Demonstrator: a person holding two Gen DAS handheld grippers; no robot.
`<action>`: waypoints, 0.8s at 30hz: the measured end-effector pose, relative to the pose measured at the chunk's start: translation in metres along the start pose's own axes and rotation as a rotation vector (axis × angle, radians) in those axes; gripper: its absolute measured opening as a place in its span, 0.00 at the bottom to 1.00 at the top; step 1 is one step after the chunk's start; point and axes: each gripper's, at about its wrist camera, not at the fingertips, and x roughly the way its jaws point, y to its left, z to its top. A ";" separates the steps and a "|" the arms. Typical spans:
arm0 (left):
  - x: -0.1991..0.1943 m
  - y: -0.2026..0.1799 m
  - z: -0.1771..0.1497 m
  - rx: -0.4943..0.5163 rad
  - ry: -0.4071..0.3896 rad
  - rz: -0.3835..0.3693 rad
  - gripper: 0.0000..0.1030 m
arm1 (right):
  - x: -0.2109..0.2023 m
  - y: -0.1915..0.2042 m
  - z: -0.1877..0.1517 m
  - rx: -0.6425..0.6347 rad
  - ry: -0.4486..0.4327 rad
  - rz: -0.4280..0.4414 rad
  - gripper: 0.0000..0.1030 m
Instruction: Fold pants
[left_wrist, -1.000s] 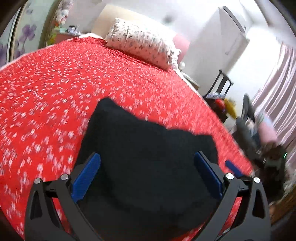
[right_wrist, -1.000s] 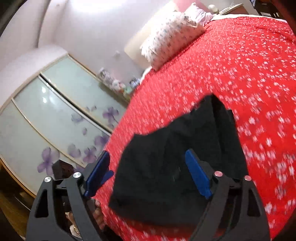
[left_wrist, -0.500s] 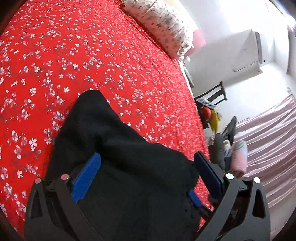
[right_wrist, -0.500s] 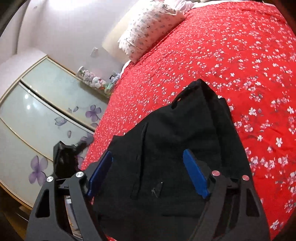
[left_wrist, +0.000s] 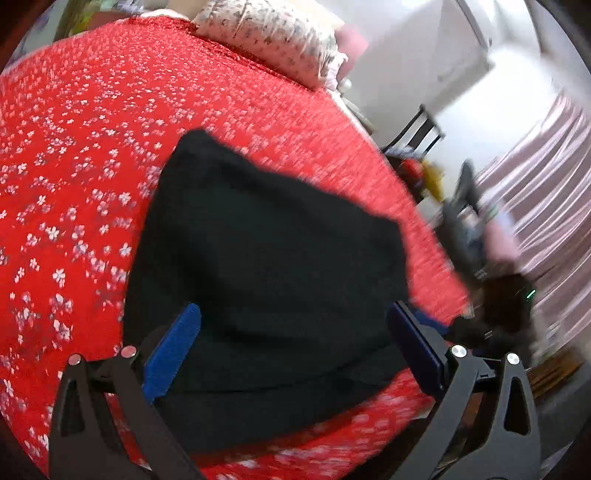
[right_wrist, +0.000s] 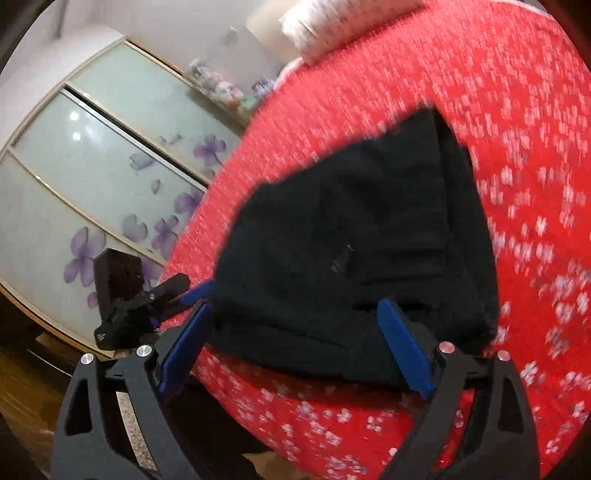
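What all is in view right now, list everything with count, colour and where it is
pants: one, black, folded into a bundle on the bed near its foot edge
bedspread: one, red with small white flowers, covering the bed
pillow: one, white with a small dark print, at the head of the bed
wardrobe doors: pale glass panels with purple flowers, beside the bed
curtain: pinkish, at the room's far side
chair: one, dark, past the bed, blurred
left gripper: black with blue pads, open, over the pants
right gripper: black with blue pads, open, over the pants
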 end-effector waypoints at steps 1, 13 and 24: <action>0.001 -0.001 -0.004 0.029 -0.017 0.026 0.98 | -0.001 0.002 0.000 -0.013 -0.010 0.002 0.90; -0.024 0.053 0.001 -0.180 -0.142 -0.019 0.98 | -0.026 -0.064 0.043 0.186 -0.185 -0.154 0.74; -0.025 0.057 -0.005 -0.154 -0.111 0.030 0.98 | 0.012 -0.052 0.047 0.102 -0.058 -0.206 0.74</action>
